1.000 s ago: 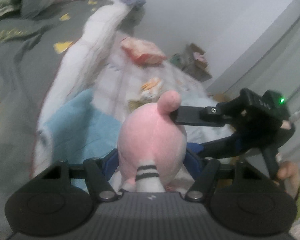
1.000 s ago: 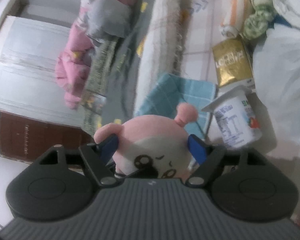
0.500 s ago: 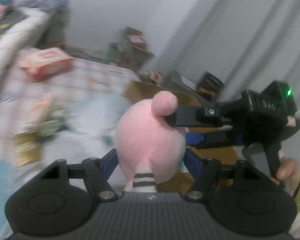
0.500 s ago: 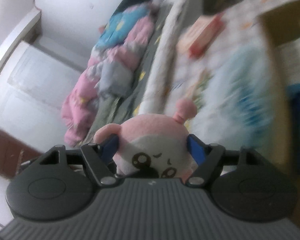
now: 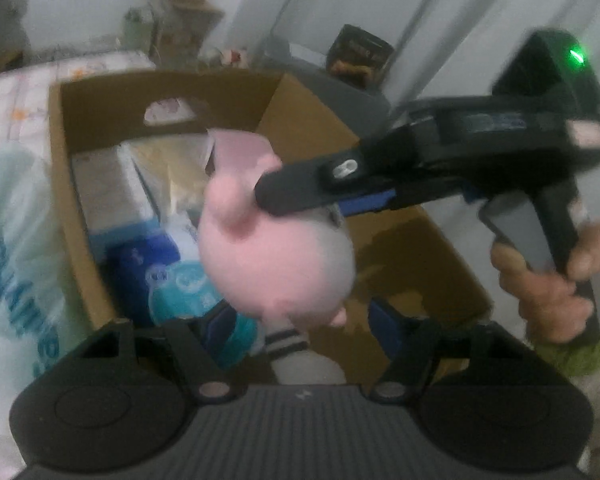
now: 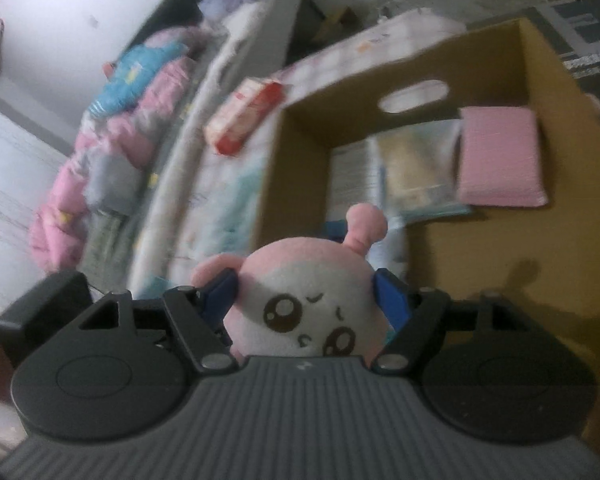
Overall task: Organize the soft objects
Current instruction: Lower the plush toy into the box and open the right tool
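The pink plush toy (image 5: 276,248) hangs over the cardboard box (image 5: 76,208), squeezed by the right gripper (image 6: 304,300) fingers while the left gripper (image 5: 300,320) fingers have just opened off its light, squishy body, best held round the middle.

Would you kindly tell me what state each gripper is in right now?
Left gripper: open, fingers just widened, pink plush between them, not pressed.
Right gripper: closed on the pink plush, having just tightened.
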